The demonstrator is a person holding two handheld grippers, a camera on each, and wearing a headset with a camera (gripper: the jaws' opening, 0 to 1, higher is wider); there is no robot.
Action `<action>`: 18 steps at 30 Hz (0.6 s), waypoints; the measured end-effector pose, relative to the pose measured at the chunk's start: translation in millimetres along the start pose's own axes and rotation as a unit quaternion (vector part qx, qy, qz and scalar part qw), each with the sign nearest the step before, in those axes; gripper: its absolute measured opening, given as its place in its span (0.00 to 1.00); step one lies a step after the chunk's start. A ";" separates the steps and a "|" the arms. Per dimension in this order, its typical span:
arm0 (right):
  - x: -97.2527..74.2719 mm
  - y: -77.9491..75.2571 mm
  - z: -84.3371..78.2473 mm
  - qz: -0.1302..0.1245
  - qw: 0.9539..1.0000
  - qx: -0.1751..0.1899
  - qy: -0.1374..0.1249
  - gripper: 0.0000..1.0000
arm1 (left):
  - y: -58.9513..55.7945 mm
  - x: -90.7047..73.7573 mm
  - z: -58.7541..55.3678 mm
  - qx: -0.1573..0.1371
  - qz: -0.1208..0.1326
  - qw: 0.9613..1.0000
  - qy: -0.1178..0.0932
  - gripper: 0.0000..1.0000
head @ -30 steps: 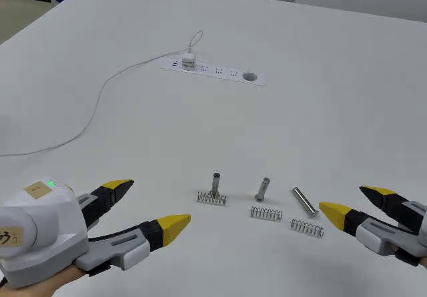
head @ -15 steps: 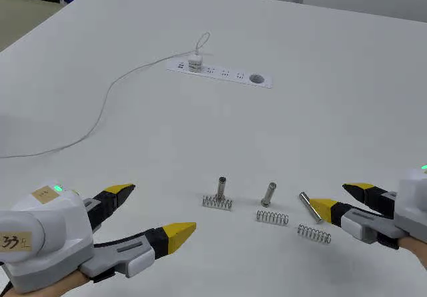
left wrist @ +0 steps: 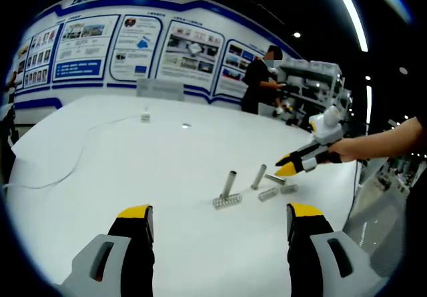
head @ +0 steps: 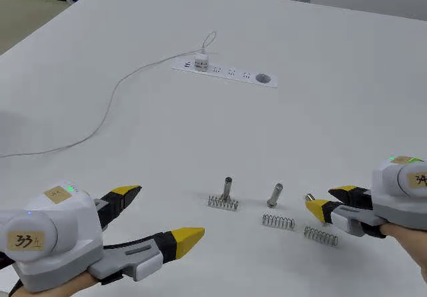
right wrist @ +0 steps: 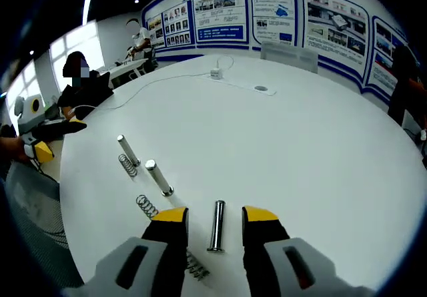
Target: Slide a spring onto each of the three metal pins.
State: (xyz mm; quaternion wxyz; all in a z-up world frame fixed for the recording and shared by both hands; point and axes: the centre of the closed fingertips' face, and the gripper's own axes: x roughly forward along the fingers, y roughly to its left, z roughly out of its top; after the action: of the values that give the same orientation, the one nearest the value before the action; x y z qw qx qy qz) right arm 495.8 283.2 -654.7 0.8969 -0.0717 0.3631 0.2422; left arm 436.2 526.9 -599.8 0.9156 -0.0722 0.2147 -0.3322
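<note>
Jaws of your right gripper (right wrist: pixel 215 214) stand open and empty, straddling the rightmost pin (right wrist: pixel 217 225), which lies flat on the table (head: pixel 300 130). Smooth, stiff and round, it will likely roll; pinch it mid-shaft. Three springs (head: pixel 278 221) lie just near of the pins (head: pixel 275 194), probably light and easily squashed. Your left gripper (head: pixel 160 212) hovers wide open, empty, near left.

The left tongs (head: pixel 159 213) and right tongs (right wrist: pixel 215 215) are pale grey, with black jaws tipped yellow. Between the right tips lies a silvery metal pin (right wrist: pixel 217 230); beside them, seemingly silver-grey wire springs (head: pixel 278 221) on the white surface (head: pixel 300 130).
</note>
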 end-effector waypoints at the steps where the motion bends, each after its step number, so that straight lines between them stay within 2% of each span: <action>1: 1.7 -1.2 -0.6 -0.002 1.000 0.001 0.003 0.32 | -0.2 0.2 -0.4 -0.001 -0.001 1.000 0.000 0.84; 4: 6.1 -2.8 -2.8 -0.005 1.000 0.007 0.017 0.31 | -1.3 0.1 -3.0 0.002 -0.002 1.000 0.007 0.85; 12: 18.6 0.3 -6.4 -0.003 0.999 -0.018 0.050 0.25 | -2.0 1.3 -7.3 -0.003 -0.007 1.000 0.016 0.87; 15: 23.1 0.5 -4.4 -0.003 0.998 -0.025 0.054 0.18 | -3.2 2.0 -9.3 -0.001 -0.010 1.000 0.021 0.87; 18: 25.3 -0.6 -4.5 -0.009 0.998 -0.015 0.066 0.17 | -3.6 2.0 -9.5 -0.001 -0.010 1.000 0.022 0.87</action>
State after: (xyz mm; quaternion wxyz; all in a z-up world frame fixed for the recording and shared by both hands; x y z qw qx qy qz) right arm 509.0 291.0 -675.4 0.8717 -0.1043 0.4175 0.2345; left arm 431.3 522.9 -608.1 0.9073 -0.0678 0.2338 -0.3427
